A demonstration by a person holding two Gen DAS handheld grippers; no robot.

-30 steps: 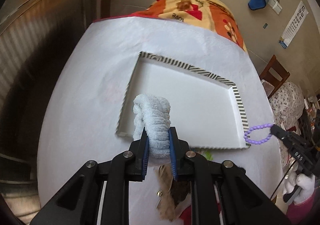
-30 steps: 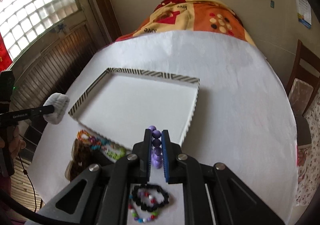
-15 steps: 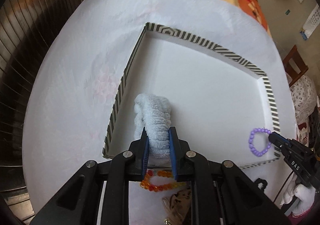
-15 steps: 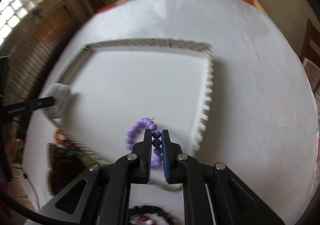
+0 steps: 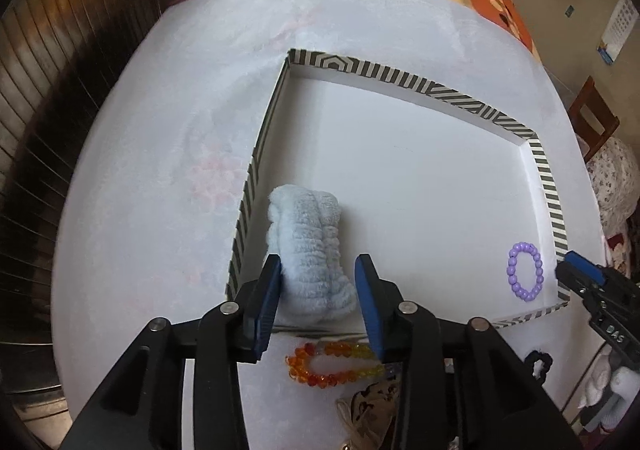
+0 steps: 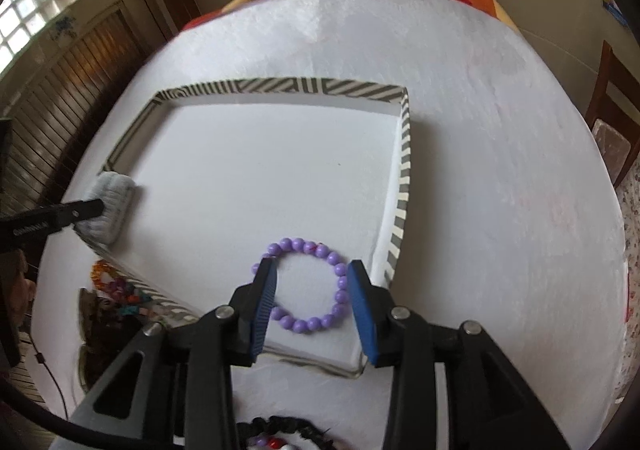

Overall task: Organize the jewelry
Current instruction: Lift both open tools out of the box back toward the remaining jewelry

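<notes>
i see a pale blue fluffy scrunchie [image 5: 308, 246], a lilac beaded bracelet [image 6: 308, 286], a white tray with black-and-white striped rim [image 5: 400, 75], an orange-to-yellow bead bracelet [image 5: 332, 364], blue-padded jaws, white desk [image 5: 160, 169].

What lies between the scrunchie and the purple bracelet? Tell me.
Only bare white tray floor separates the scrunchie from the purple bracelet; both wrist views show it.

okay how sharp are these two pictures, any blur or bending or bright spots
Left wrist view: sharp, purple bracelet and fluffy scrunchie crisp; fisheye bows the striped tray rim. Right wrist view: slightly soft, scrunchie smeared; window blown out at upper left.
</notes>
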